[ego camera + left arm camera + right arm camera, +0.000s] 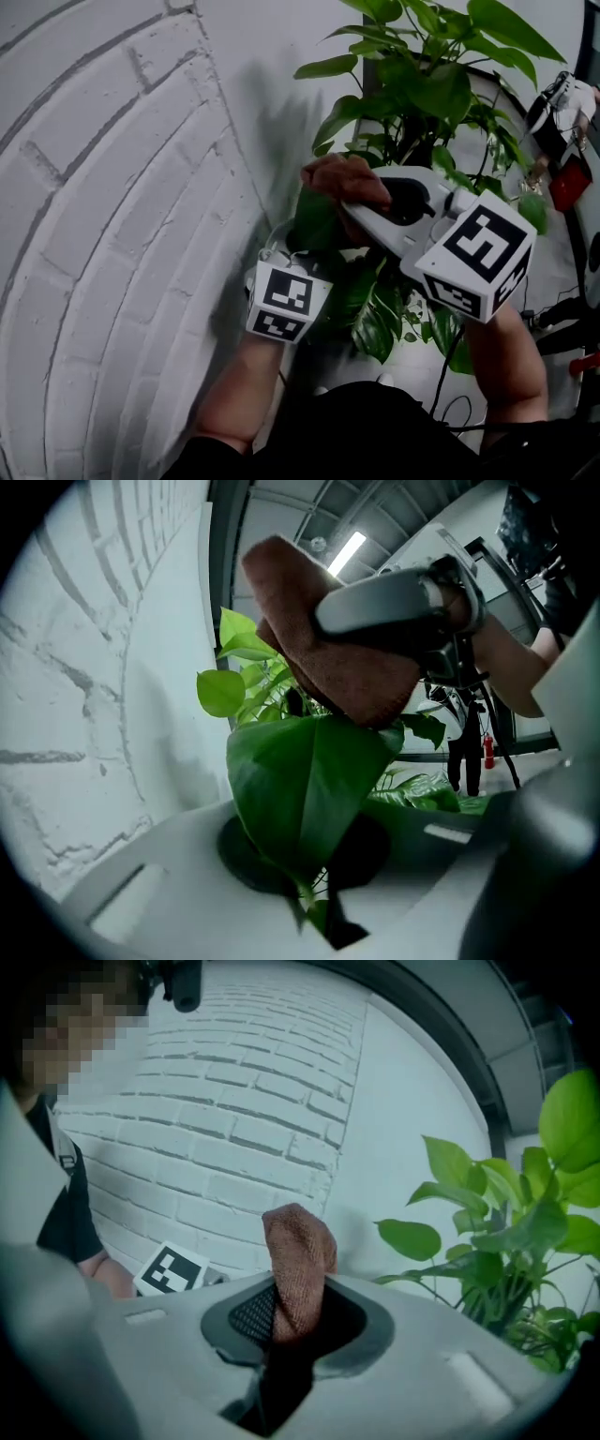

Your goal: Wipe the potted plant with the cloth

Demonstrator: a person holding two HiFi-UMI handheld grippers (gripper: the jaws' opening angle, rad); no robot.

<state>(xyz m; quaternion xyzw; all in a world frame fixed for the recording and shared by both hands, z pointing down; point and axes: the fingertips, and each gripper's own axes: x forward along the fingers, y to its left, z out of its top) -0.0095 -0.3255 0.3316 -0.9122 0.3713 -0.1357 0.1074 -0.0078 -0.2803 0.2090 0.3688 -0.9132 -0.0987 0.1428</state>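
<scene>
Work at the potted plant (pixel 422 94), close against the white brick wall (pixel 112 187). Hold one broad leaf (pixel 300 780), clamped now in the left gripper (pixel 300 874), as support, without pulling at the stalk. Press the brown cloth (pixel 298 1251), pinched firmly in the right gripper (pixel 291 1326), on the leaf's far end, touching there now. Probably best to wipe slowly along the blade, lightly, to avoid tearing.

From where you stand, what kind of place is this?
Probably an indoor workshop or studio: a white-painted brick wall, a bare ceiling with a strip light, and a potted plant beside the wall.
</scene>
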